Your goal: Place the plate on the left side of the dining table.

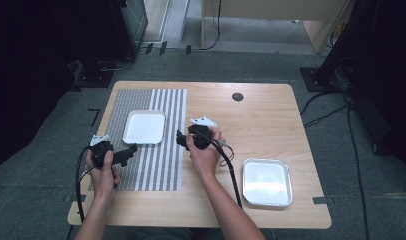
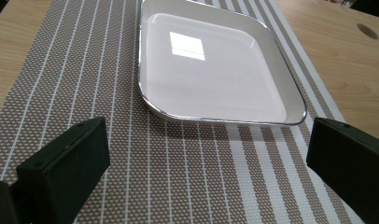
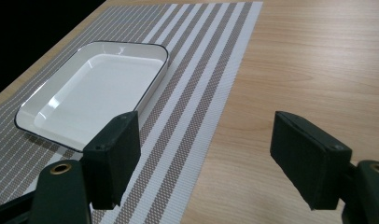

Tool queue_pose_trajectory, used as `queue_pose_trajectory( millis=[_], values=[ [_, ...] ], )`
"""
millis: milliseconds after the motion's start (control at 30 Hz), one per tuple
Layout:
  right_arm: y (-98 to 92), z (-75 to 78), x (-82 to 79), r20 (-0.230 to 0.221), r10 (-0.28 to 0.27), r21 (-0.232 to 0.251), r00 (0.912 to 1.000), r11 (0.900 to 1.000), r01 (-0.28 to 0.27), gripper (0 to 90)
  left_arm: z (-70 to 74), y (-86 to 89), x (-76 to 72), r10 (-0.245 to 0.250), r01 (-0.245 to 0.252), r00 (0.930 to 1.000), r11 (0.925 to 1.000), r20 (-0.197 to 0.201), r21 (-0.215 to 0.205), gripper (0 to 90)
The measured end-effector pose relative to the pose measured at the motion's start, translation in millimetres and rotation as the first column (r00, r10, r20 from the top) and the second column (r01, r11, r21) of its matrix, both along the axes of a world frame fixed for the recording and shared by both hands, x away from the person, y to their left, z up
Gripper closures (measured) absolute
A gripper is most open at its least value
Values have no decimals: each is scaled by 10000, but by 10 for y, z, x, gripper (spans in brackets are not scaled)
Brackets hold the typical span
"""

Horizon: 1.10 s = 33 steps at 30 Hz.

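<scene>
White tray (image 1: pixel 144 127) sits on striped mat (image 1: pixel 161 165), bench left half. Left gripper (image 1: pixel 127 153) and right gripper (image 1: pixel 181 138) flank it, both jaws wide, nothing between; probably not touching it.

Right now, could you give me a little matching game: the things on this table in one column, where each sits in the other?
Things:
1. white tray
2. silver tray
3. left gripper
4. dark round hole

Places:
A. on the bare wood, near right corner
B. on the striped mat
C. far edge of the table
D. over the mat, just short of the white tray

Pairs: 1-B, 2-A, 3-D, 4-C
</scene>
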State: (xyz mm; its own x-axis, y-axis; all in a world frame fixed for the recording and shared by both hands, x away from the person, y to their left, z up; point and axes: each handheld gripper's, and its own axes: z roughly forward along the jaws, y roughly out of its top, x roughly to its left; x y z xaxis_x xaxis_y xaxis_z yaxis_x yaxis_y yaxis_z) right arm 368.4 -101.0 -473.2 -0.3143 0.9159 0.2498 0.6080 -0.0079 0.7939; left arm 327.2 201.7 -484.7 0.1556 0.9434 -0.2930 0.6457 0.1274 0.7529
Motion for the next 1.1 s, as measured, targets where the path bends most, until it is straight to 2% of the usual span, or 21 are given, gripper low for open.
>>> queue_pose_trajectory(
  millis=[167, 367, 567, 967, 1100],
  values=[
    [-137, 41, -99, 57, 49, -7, 10000, 10000, -49, 252, 22, -6, -89, 79, -78, 9999, 9999, 120, -74, 0],
    [-314, 78, -215, 147, 230, 42, 9996, 9997, -231, 253, -15, -19, -238, 239, -238, 9997, 9996, 30, -119, 0],
    [-515, 90, -325, 248, 126, 36, 9996, 9999, -127, 251, -54, -40, -354, 292, -292, 9996, 9996, -63, 66, 0],
    [-892, 129, -547, 479, -127, -29, 9988, 9999, 128, 252, -130, 23, -578, 448, -449, 9990, 9982, 29, 408, 0],
    [-1006, 122, -607, 516, -232, -72, 9984, 9997, 236, 252, -154, 37, -638, 440, -435, 9990, 9975, -68, 550, 0]
  ],
)
